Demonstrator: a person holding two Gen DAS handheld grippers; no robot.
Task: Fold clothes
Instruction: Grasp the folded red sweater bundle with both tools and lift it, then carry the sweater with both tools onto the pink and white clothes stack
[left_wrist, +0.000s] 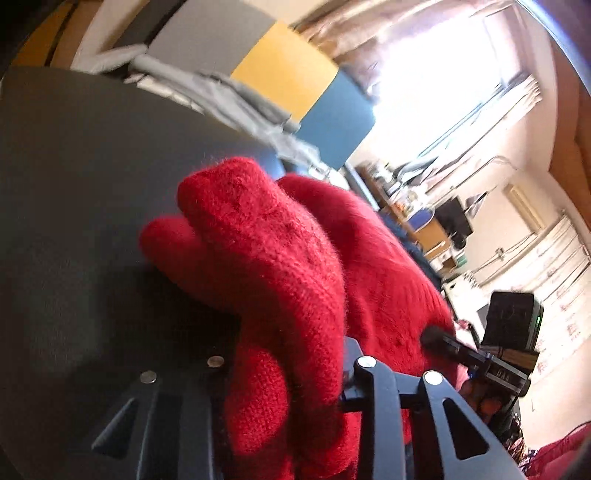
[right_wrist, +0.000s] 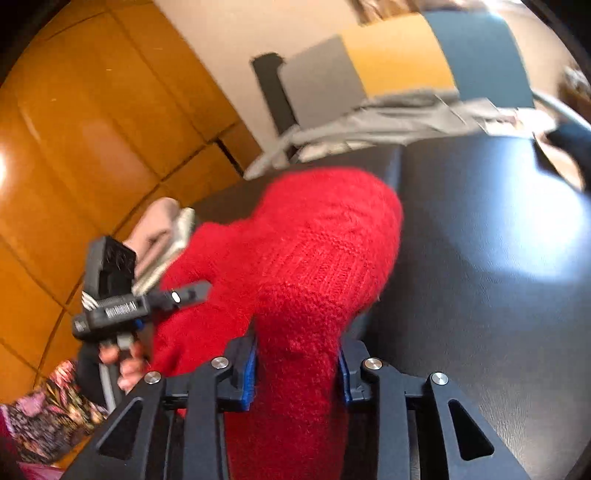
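Note:
A red knitted sweater is bunched up over the dark table. In the left wrist view my left gripper is shut on a thick fold of it, which hides the fingertips. My right gripper pokes into the same sweater at the right. In the right wrist view the red sweater rises in a hump above the table, and my right gripper has its blue pads clamped on a thick roll of it. My left gripper, held by a hand, grips the sweater's left side.
A heap of grey clothes lies along the table's far edge, in front of grey, yellow and blue panels. A folded beige and grey cloth sits at the table's left edge. Wooden panelling and a floral fabric lie left.

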